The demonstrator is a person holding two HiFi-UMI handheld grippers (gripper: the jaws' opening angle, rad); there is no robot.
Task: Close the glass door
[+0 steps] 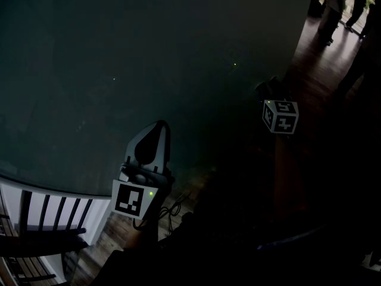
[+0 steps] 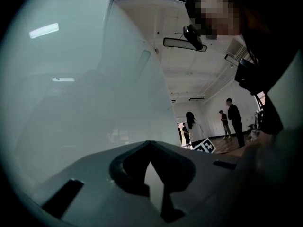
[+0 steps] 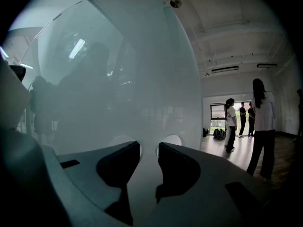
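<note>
right gripper [image 3: 149,148]: jaws apart, nothing between them, held roughly level, aimed square at the frosted glass door [image 3: 118,70]. tips very close to the pane, contact not resolvable; two pale round patches [image 3: 173,140] on the glass just past the tips. door's free edge just right of the jaws, open room beyond it, people [image 3: 258,122] standing on a wooden floor [image 3: 279,150]. left gripper [image 2: 150,144]: jaws together at the tips, empty, level, facing the same pane, glass filling everything left of centre. right gripper's marker cube [image 2: 204,146] showing just right of the left jaws, near the door edge. from the head view: grippers well apart, left one lower in frame, both pointing at the door, seen there as a dark sheet across the upper left. white slats [image 1: 53,210] at bottom left under the pane's lower edge.
</note>
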